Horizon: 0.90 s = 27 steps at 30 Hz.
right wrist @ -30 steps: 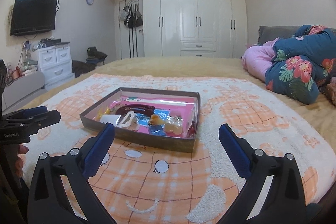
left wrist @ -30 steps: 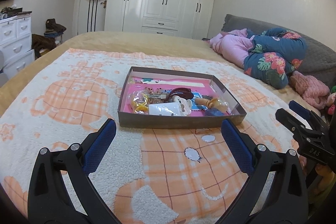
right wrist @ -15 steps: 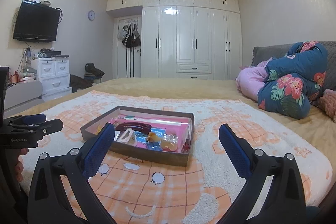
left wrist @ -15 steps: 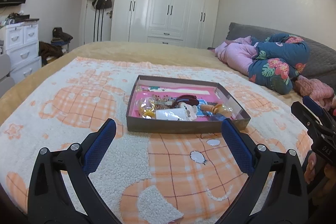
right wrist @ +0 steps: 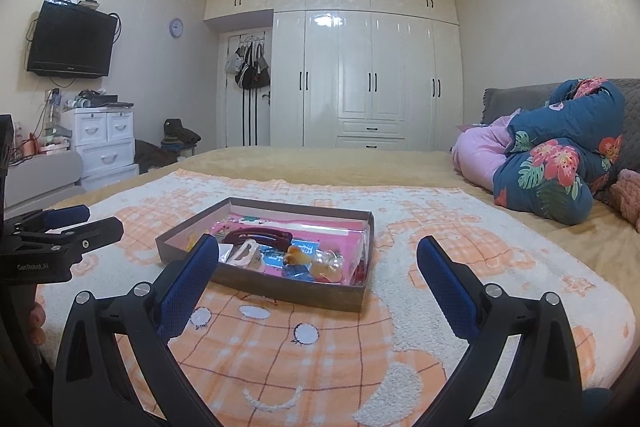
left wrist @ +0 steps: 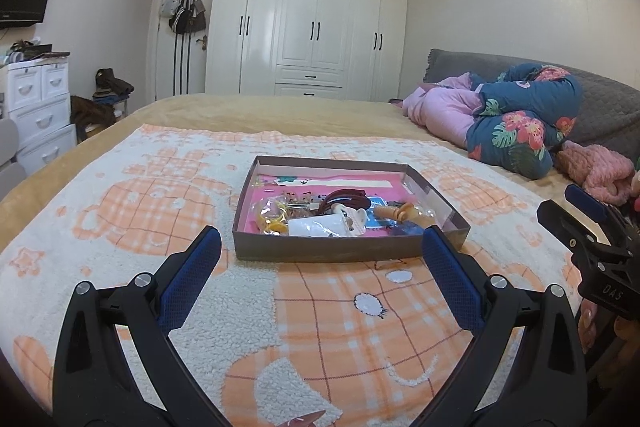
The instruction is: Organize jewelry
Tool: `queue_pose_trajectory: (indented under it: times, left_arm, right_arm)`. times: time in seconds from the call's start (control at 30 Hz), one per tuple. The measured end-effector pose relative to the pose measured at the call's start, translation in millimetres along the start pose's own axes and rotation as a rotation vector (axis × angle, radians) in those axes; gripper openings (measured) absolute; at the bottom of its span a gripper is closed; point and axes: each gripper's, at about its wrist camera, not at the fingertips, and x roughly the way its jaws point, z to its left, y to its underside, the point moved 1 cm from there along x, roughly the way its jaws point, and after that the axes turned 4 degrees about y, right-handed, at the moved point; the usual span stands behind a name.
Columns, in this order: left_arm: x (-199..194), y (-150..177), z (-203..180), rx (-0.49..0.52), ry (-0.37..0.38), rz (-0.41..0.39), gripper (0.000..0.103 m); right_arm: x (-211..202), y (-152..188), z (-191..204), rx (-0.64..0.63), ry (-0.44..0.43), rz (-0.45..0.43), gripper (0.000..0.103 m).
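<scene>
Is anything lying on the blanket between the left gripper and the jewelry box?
Nothing: the left wrist view shows only bare orange-checked blanket between the left gripper and the jewelry box.

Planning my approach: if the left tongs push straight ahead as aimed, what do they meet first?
Probably the near wall of the shallow box, lying on the blanket dead ahead of the open left tongs; depth is uncertain.

The blanket (left wrist: 168,211) on the bed is cream with orange plaid patches and small white ovals. A brown box (left wrist: 320,253) has a bright pink lining; in it lie a dark maroon hair clip (left wrist: 346,197) and yellow bits in a clear bag (left wrist: 272,213) (other pieces too small to tell). Each hand-held gripper (left wrist: 320,259) is black with blue dotted pads (left wrist: 188,275). The quilt (left wrist: 520,123) is navy with red flowers and green leaves, beside pink bedding (left wrist: 444,111). The wardrobe (left wrist: 312,27) is glossy white with black handles.
</scene>
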Motion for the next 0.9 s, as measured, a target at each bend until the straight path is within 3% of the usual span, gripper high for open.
queue_pose_trajectory:
  times: [0.9]
  left_arm:
    - [0.4,0.1,4.0,-0.008,-0.026,0.008,0.092]
  right_arm:
    - [2.2,3.1,-1.0,0.008,0.011,0.012,0.097]
